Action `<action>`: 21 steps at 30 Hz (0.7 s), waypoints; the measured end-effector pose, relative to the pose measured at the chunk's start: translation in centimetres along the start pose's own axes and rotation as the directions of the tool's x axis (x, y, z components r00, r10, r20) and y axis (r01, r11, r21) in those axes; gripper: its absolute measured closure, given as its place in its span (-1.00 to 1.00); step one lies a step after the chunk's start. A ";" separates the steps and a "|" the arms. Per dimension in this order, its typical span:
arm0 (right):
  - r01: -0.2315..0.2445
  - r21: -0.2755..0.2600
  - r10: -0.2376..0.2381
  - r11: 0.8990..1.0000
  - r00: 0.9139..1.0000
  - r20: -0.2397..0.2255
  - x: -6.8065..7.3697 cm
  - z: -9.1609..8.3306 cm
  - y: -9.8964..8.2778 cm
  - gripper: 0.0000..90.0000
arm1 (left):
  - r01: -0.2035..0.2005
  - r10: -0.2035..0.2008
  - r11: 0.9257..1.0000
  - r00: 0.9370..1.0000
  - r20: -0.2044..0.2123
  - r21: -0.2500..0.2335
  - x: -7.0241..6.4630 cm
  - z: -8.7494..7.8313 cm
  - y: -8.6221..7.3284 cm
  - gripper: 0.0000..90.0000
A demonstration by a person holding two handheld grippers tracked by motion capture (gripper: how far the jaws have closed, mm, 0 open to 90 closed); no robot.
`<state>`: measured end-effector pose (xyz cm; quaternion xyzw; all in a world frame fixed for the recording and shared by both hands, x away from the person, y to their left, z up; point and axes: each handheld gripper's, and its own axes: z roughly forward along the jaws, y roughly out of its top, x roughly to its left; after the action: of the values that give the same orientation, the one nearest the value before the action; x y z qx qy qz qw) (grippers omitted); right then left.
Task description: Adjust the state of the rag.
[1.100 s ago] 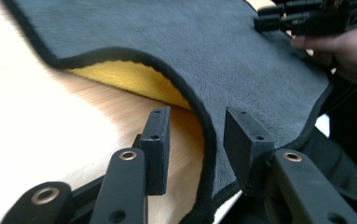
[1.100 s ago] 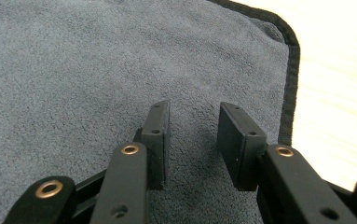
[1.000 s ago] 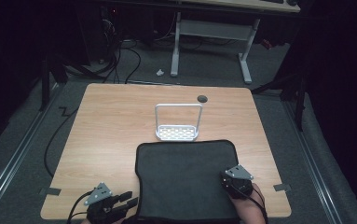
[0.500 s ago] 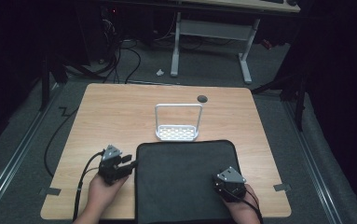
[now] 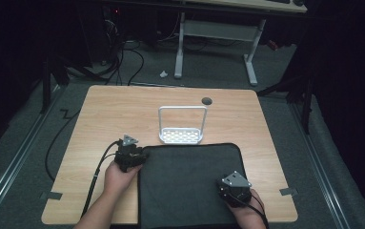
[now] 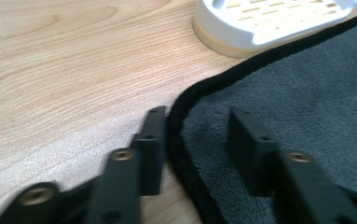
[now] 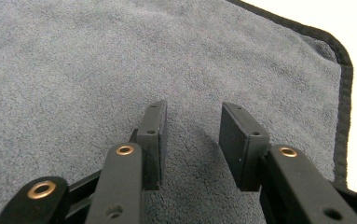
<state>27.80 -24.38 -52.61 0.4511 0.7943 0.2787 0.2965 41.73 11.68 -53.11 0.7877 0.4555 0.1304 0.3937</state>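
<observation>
The dark grey towel (image 5: 187, 183) lies flat on the near half of the wooden table (image 5: 123, 107), its far edge just beside the white wire rack (image 5: 181, 128). The left gripper (image 5: 139, 155) sits right at the towel's far left corner, and in the left gripper view its jaws straddle the black hem (image 6: 178, 135), one pad on bare wood, the other over the pile. They've just been closing a bit but aren't pinching anything yet, so my guess is it's lining up to grab that corner. The right gripper (image 5: 228, 191) hangs over the near right part of the towel with its jaws apart and nothing between them. Looks like it's there to steady the cloth or take the other corner. The towel's near edge is cut off by the frame, and the rack's top is cropped in the left gripper view.
</observation>
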 end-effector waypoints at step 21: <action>0.083 -0.179 -0.118 0.980 0.973 -0.200 9.2 -1.4 5.8 0.28 | 0.002 0.001 0.999 0.998 0.063 -0.047 1.0 1.6 1.2 0.82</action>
<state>26.16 -13.96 -49.53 0.3513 0.8163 0.3760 0.2624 43.94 11.37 -53.47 0.7818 0.4397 0.1162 0.4265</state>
